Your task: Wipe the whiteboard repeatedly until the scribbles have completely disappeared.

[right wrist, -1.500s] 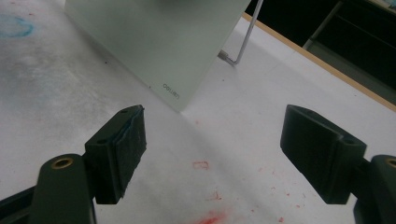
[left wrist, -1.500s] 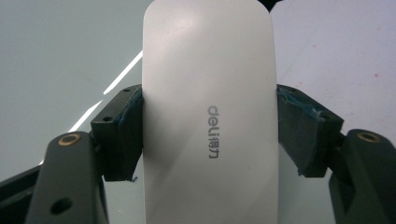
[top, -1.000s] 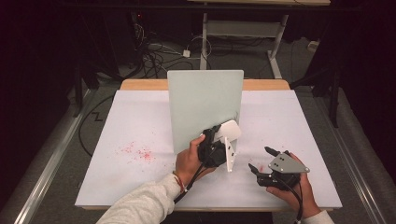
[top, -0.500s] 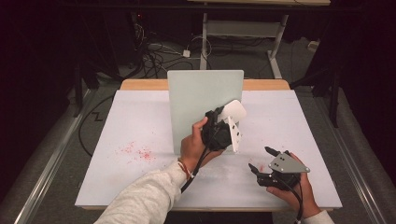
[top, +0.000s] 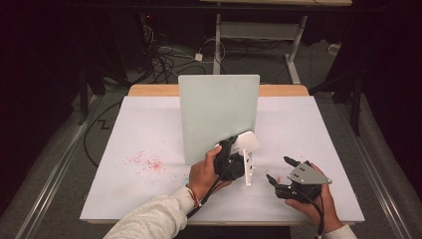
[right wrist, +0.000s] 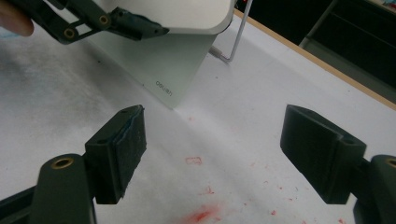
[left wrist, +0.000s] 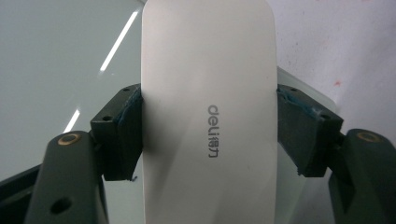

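Note:
A pale green-grey board stands upright in the middle of the table. My left gripper is shut on a white eraser at the board's lower right corner. In the left gripper view the eraser, marked "deli", is clamped between both pads, with the board behind it. My right gripper rests open near the table's front right, empty. Its view shows open jaws over the sheet, with the board and the held eraser ahead.
A white sheet covers the table and carries red smudges at the left and in front of the right gripper. A wire stand props the board from behind. Cables and table legs lie on the floor beyond.
My left gripper rose with the eraser along the board's right side, then came back down to the lower corner. The right gripper stayed put.

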